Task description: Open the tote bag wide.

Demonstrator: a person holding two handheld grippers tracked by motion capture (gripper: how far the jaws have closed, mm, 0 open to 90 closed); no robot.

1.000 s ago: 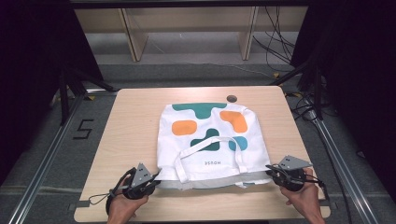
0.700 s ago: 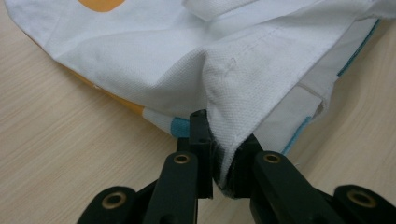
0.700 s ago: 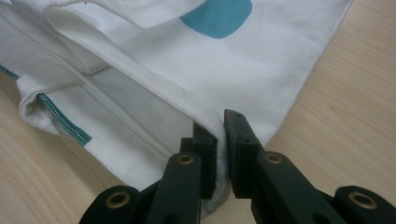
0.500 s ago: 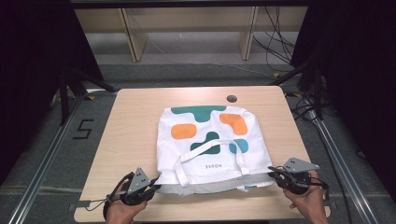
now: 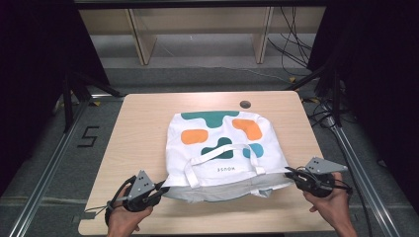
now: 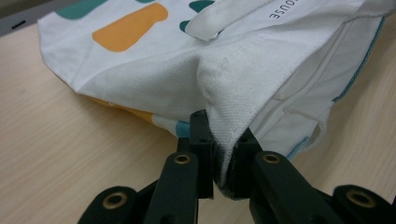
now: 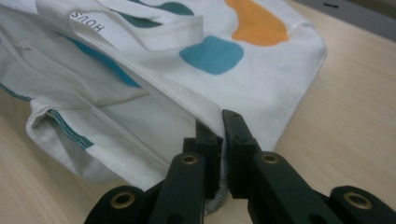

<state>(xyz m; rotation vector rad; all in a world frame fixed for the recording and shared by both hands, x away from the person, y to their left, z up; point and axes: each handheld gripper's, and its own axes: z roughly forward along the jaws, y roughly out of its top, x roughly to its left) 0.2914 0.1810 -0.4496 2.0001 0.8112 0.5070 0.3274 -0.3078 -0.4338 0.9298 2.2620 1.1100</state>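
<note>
White canvas tote bag (image 5: 223,150) lying flat on the near half of the wooden table (image 5: 143,123), mouth toward the person. Left gripper (image 6: 223,156) pinches the bag's near-left mouth corner; right gripper (image 7: 219,154) pinches its near-right corner — jaws pressed on cloth. The woven fabric looks soft, light and limp, likely to sag between holds — hemmed corners offer the firmest grip. Flat strap handles (image 5: 225,157) rest on top.
</note>
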